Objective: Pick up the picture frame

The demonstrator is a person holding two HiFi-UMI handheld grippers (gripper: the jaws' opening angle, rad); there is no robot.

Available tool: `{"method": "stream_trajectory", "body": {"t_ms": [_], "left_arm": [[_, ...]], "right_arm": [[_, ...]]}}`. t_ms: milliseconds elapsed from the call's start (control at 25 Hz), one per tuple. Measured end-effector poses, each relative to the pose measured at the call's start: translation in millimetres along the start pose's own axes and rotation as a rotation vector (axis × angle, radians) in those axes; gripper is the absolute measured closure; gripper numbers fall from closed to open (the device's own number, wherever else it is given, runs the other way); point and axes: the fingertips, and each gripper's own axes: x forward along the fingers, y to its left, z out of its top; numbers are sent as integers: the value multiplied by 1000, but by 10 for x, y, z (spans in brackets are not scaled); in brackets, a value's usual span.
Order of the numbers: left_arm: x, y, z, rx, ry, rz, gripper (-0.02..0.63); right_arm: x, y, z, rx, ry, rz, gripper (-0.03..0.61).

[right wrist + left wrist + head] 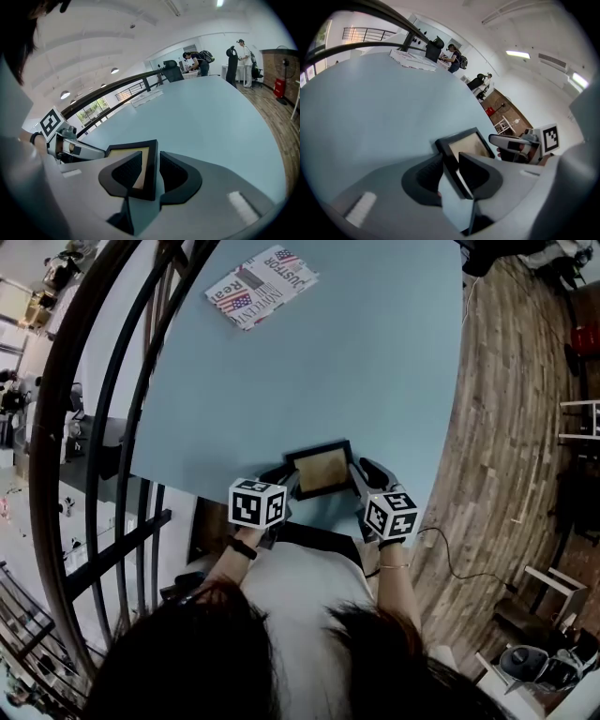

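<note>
Picture frame [321, 470] lies on the light blue table [375, 362], close to the near edge and about midway along it. It has a black border and a tan inside.

Left gripper [284, 479] is at the frame's left side and right gripper [359, 472] at its right side. Both are angled down at the frame, with their marker cubes just off the near edge.

Left gripper view: the jaws are spread and the frame's left rail runs between the two pads. One pad looks to sit against the rail. A wedge of table shows between the rail and the other pad, so it is not clamped.

Right gripper view: the jaws are spread too, with the frame's right rail between the pads. One pad is over the tan inside. The other is just outside the rail, with a thin sliver of table between them.

Neither gripper pinches the frame. Each gripper shows in the other's view, across the frame.

Magazine [261, 285] with flag print lies flat at the table's far edge, well apart from the frame. Dark curved railing [112, 427] runs past the table's left edge. Wooden floor [506, 427] lies off the right edge. People [199, 61] stand beyond the table's far end, too small for detail.
</note>
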Motion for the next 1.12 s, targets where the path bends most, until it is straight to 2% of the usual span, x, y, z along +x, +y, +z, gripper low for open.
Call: {"method": "stream_trajectory", "body": {"t_ms": [120, 440, 600, 960, 1120], "left_arm": [[5, 53, 0, -3, -4, 35, 456], [-26, 99, 0, -88, -33, 6, 468], [-29, 114, -6, -119, -29, -7, 472], [-41, 105, -11, -119, -31, -8, 472], [-42, 111, -14, -122, -28, -10, 472]], "right_arm": [[2, -9, 7, 9, -5, -1, 485], [5, -29, -15, 28, 6, 8, 485], [47, -16, -71, 56, 39, 44, 485], [147, 25, -169, 115, 155, 128, 466], [155, 6, -179, 178, 191, 173, 466]]}}
